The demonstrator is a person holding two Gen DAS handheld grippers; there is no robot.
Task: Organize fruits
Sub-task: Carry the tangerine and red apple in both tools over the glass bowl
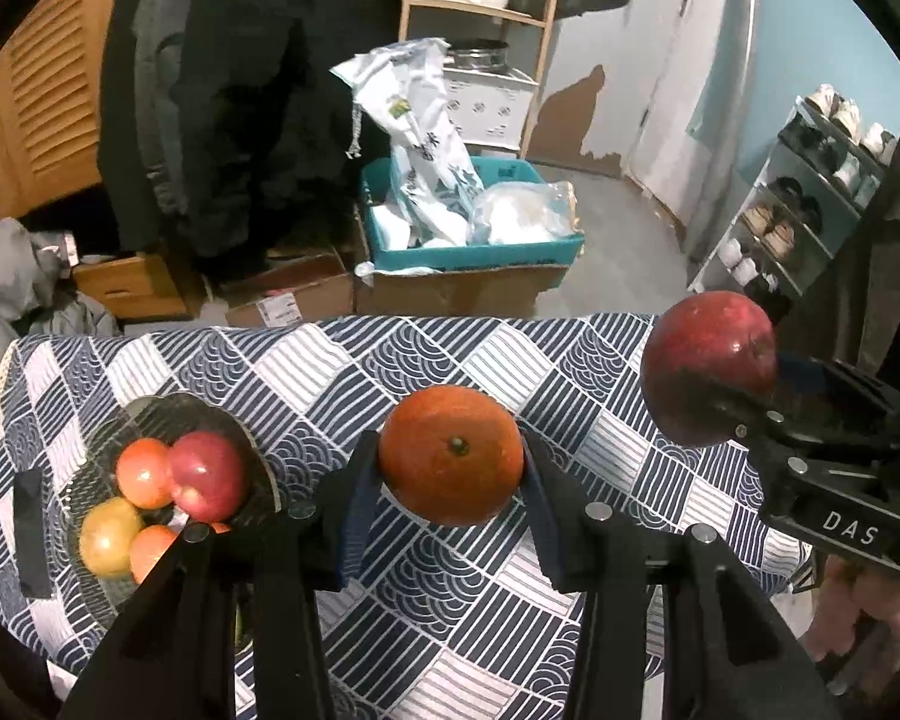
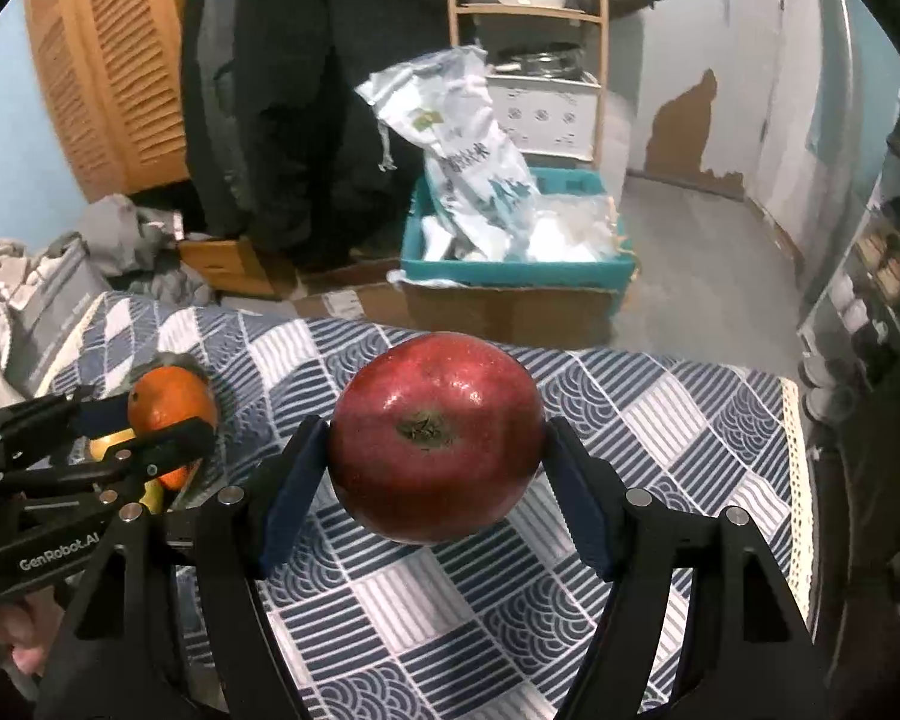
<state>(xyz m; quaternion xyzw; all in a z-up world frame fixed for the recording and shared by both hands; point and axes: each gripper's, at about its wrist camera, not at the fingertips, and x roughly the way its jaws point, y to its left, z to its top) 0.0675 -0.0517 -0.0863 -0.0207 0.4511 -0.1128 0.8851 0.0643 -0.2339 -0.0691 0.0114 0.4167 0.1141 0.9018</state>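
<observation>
**Carrying Two Fruits to the Bowl: Handling Notes**

You held an orange (image 1: pixel 451 455) in the left gripper (image 1: pixel 450 474), its jaws closed on the fruit's two sides, stem scar facing the camera. You held a red apple (image 2: pixel 435 438) in the right gripper (image 2: pixel 435 480), jaws likewise clamped across its widest part, calyx toward the lens. Both fruits were clear of the table (image 1: pixel 450 630), above its patterned cloth.

In the left wrist view, the glass bowl (image 1: pixel 150 414) sat at 9 o'clock from the orange and already held several fruits (image 1: pixel 174 498), red and yellow-orange. The apple hung at 2 o'clock, well apart from the bowl.

The step in hand was judged to be delivery into the bowl. To do it well, you were advised to:

- Bring the orange over first, since it was the nearer fruit.
- Lower it into a gap between the resting fruits, not onto a crown, where it would probably roll.
- Part the jaws only once the fruit was supported from below.
- Keep the right gripper back until the left one was out of the way, to avoid a clash over the rim.

Legible writing: "DAS" on the right gripper body in the left wrist view; "GenRobot.AI" on the left gripper body in the right wrist view. The printed bag (image 2: pixel 468 162) in the teal box (image 2: pixel 510 270) carried characters too blurred to read.
</observation>
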